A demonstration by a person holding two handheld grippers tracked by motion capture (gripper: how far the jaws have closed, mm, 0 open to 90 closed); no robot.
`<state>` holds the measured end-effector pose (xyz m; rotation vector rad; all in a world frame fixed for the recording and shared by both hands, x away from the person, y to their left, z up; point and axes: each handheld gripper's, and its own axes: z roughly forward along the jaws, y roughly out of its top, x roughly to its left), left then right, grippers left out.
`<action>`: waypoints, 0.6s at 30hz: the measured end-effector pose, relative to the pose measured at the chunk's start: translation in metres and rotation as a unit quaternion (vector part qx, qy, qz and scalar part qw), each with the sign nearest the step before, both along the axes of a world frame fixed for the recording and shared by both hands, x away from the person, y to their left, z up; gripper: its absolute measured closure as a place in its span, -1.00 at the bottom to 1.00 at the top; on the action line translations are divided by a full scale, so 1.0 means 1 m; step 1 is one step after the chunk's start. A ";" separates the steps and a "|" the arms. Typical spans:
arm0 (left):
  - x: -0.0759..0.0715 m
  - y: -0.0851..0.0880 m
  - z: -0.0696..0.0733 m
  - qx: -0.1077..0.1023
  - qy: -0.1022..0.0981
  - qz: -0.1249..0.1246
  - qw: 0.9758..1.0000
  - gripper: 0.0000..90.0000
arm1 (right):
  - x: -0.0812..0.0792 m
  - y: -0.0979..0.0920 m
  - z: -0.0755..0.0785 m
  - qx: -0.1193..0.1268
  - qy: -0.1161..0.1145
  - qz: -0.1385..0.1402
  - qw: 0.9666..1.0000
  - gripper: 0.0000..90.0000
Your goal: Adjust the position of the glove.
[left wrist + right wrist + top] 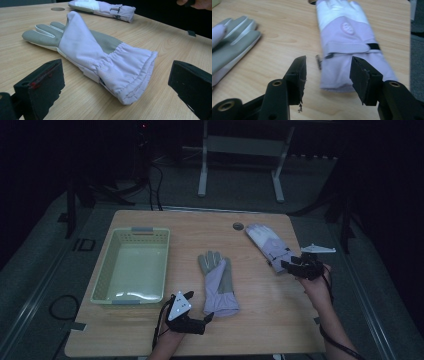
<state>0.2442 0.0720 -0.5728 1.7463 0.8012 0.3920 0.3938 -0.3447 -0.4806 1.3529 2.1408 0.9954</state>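
Nearest the camera, the left gripper [209, 318] rests at the table's [260, 330] near edge, its jaws spread wide and empty, just short of the cuff of the middle glove [218, 282]. Two gloves lie on the table: that one palm-up at the centre, the far glove [268, 245] back-up toward the far right. Two grippers work here; the right gripper [286, 265] hangs half-open at the far glove's cuff, gripping nothing, its view blurred. One empty basket [102, 270] sits left. One small round hole [238, 226] marks the far edge.
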 end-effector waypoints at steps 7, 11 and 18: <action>0.000 0.001 0.000 -0.003 0.000 0.000 1.000 -0.99 | 0.019 -0.002 0.004 -0.028 -0.005 0.000 1.000 0.10; -0.001 0.001 0.000 -0.003 -0.004 -0.002 1.000 -0.99 | 0.037 -0.004 0.007 -0.027 -0.003 -0.005 1.000 0.16; -0.002 0.000 0.000 -0.001 -0.007 -0.011 1.000 -0.99 | 0.058 0.000 0.009 -0.034 0.010 -0.005 0.999 0.11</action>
